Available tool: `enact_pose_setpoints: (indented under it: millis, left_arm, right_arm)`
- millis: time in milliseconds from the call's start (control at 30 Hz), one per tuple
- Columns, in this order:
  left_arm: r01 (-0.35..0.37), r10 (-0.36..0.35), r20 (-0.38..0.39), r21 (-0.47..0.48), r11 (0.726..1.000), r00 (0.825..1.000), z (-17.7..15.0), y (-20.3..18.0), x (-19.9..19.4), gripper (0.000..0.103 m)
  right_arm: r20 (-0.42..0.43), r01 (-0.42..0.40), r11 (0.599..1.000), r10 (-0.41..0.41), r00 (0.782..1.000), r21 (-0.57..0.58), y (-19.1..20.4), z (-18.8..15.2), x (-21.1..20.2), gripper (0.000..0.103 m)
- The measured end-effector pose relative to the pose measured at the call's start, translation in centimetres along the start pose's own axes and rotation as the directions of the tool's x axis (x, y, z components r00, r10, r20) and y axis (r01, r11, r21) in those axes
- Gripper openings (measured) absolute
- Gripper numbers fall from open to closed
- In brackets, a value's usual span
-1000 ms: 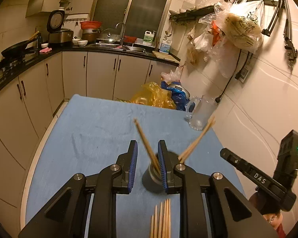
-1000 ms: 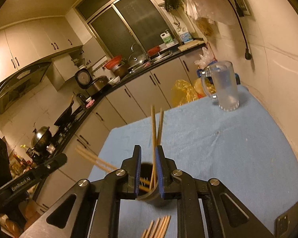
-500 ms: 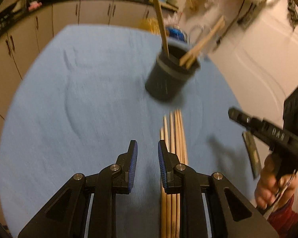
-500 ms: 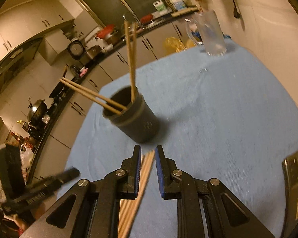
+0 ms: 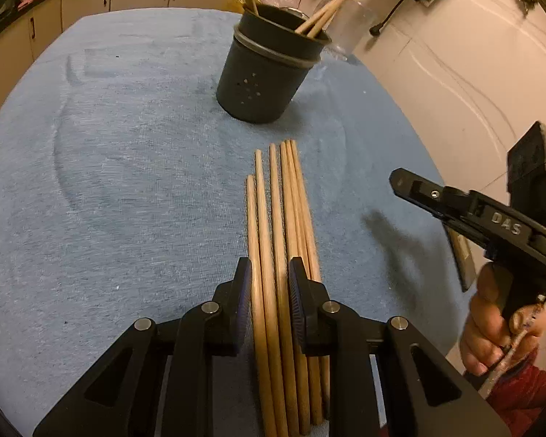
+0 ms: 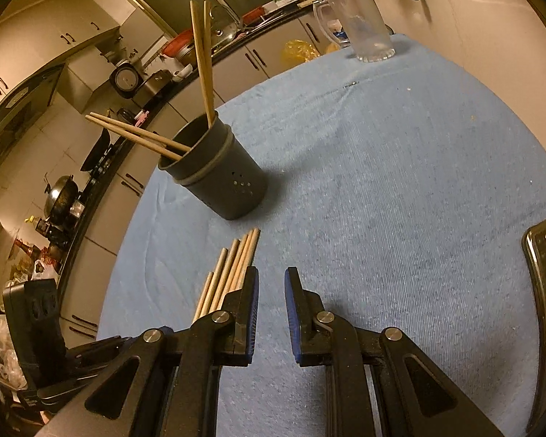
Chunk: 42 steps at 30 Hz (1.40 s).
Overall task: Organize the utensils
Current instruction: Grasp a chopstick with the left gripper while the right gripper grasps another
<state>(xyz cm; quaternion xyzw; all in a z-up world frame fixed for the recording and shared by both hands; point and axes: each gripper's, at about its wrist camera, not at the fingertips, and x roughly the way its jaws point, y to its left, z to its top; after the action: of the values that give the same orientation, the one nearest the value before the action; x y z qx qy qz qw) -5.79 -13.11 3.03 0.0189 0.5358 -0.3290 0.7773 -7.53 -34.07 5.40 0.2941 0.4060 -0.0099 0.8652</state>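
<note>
Several wooden chopsticks (image 5: 278,218) lie side by side on the blue cloth. My left gripper (image 5: 270,284) is open low over their near ends, its jaws straddling some of them. A dark grey utensil holder (image 5: 264,73) stands upright beyond the row, with several chopsticks leaning in it. In the right wrist view the holder (image 6: 218,174) is ahead left and the loose chopsticks (image 6: 229,269) lie just left of my right gripper (image 6: 271,291), which is open and empty above the cloth.
A clear glass mug (image 6: 358,29) stands at the far edge of the blue-covered table (image 5: 109,182). A phone (image 6: 544,266) lies at the right edge. A tiled wall runs along the right. Kitchen cabinets and a counter lie beyond and left.
Both grippers have pulled back and down from the holder. The left one now sits low over the loose chopsticks. The holder stands farther off in both views.
</note>
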Motion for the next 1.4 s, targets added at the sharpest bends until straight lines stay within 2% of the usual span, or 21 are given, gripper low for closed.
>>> enact_pose_setpoints:
  millis: [167, 533, 633, 900, 967, 1067, 1100, 1200, 1333, 1367, 1400]
  left_arm:
    - [-0.034, 0.034, -0.021, 0.004, 0.999, 0.999, 0.1, -0.3, 1.2, 0.017]
    - [-0.009, 0.009, -0.015, -0.021, 1.000, 1.000, 0.7, 1.2, 1.2, 0.016]
    - [-0.043, 0.043, -0.010, 0.002, 0.999, 0.999, 1.2, 0.8, 1.6, 0.016]
    - [-0.071, 0.072, -0.021, 0.035, 0.997, 0.997, 3.6, -0.3, 3.1, 0.015]
    - [-0.069, 0.070, -0.024, 0.038, 0.997, 0.997, 3.0, -0.2, 2.9, 0.015]
    - [-0.078, 0.079, -0.025, 0.040, 0.996, 0.997, 3.1, -0.1, 2.8, 0.013]
    - [-0.100, 0.101, -0.024, 0.042, 0.994, 0.995, 3.4, -0.3, 3.0, 0.008]
    - [-0.123, 0.125, -0.022, 0.050, 0.991, 0.992, 4.0, -0.9, 3.4, 0.008]
    - [-0.076, 0.076, -0.017, 0.003, 0.997, 0.997, 4.2, 0.2, 3.2, 0.008]
    - [-0.078, 0.078, -0.011, -0.011, 0.997, 0.997, 4.2, 0.7, 3.0, 0.008]
    - [-0.115, 0.115, 0.003, -0.029, 0.993, 0.993, 3.9, 1.4, 2.5, 0.008]
  right_arm:
    - [-0.001, -0.008, 1.000, 0.008, 1.000, -0.002, -0.2, -0.1, -0.1, 0.016]
    - [-0.010, -0.007, 1.000, 0.007, 1.000, -0.008, 0.3, -0.3, 0.3, 0.016]
    - [-0.014, -0.001, 1.000, 0.001, 1.000, -0.013, 0.5, -0.5, 0.4, 0.016]
    - [-0.022, 0.034, 0.999, -0.034, 0.999, -0.028, 1.2, -0.5, 0.8, 0.016]
    - [-0.031, 0.038, 0.999, -0.039, 0.999, -0.029, 1.4, -0.5, 1.1, 0.016]
    - [-0.045, 0.049, 0.998, -0.050, 0.998, -0.040, 1.9, -0.4, 1.6, 0.016]
    - [-0.050, 0.053, 0.998, -0.055, 0.997, -0.043, 2.1, -0.4, 1.8, 0.016]
    - [-0.065, 0.066, 0.997, -0.068, 0.996, -0.044, 2.6, -0.3, 2.5, 0.016]
    - [-0.097, 0.096, 0.994, -0.101, 0.990, -0.054, 3.1, -0.1, 3.7, 0.016]
    - [-0.114, 0.100, 0.994, -0.105, 0.988, -0.050, 3.1, 0.0, 4.1, 0.016]
    - [-0.126, 0.100, 0.994, -0.105, 0.986, -0.048, 3.1, 0.1, 4.4, 0.016]
